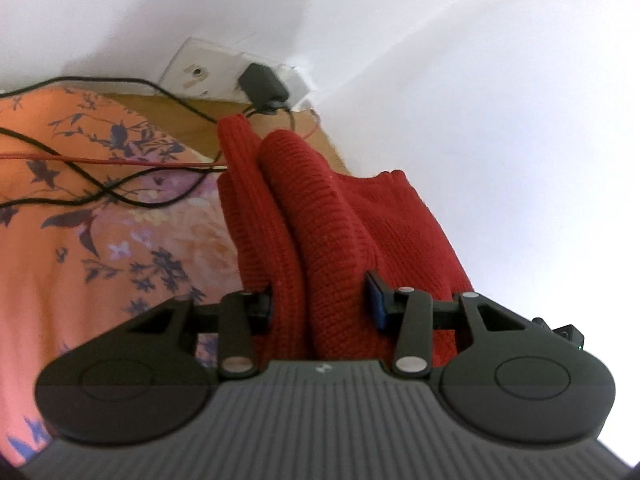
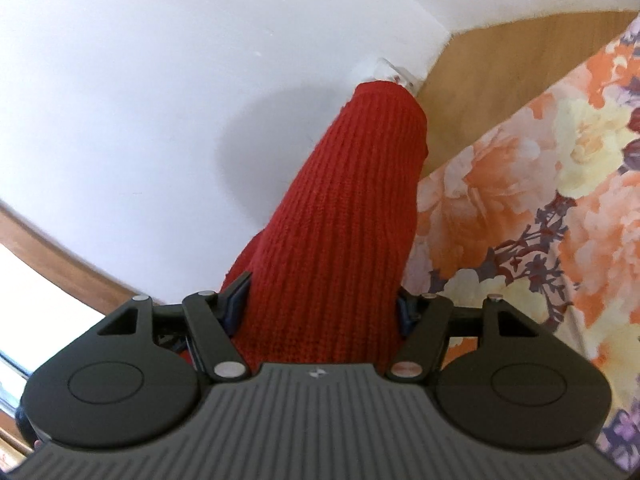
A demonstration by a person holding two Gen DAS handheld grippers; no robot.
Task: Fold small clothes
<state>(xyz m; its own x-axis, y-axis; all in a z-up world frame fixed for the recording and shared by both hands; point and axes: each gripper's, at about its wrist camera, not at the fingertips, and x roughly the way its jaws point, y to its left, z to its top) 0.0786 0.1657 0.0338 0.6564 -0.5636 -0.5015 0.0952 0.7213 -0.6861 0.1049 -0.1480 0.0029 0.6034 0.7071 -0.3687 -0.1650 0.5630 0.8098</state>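
Observation:
A red knitted garment (image 1: pixel 320 216) hangs in thick folds in front of the left wrist camera. My left gripper (image 1: pixel 322 300) is shut on a bunch of it, the blue-padded fingers (image 1: pixel 378 300) pressing into the knit from both sides. In the right wrist view the same red garment (image 2: pixel 340 208) rises as one long ribbed column, and my right gripper (image 2: pixel 320 304) is shut on its lower part. Both grippers hold the cloth up off the floral sheet (image 1: pixel 100 232). The fingertips are mostly buried in the fabric.
An orange floral bed sheet (image 2: pixel 540 200) lies below. Black and red cables (image 1: pixel 100 184) cross it toward a wall socket with a black plug (image 1: pixel 262 84). White walls (image 2: pixel 160 80) stand close behind, with a wooden bed frame (image 2: pixel 500 68) at the corner.

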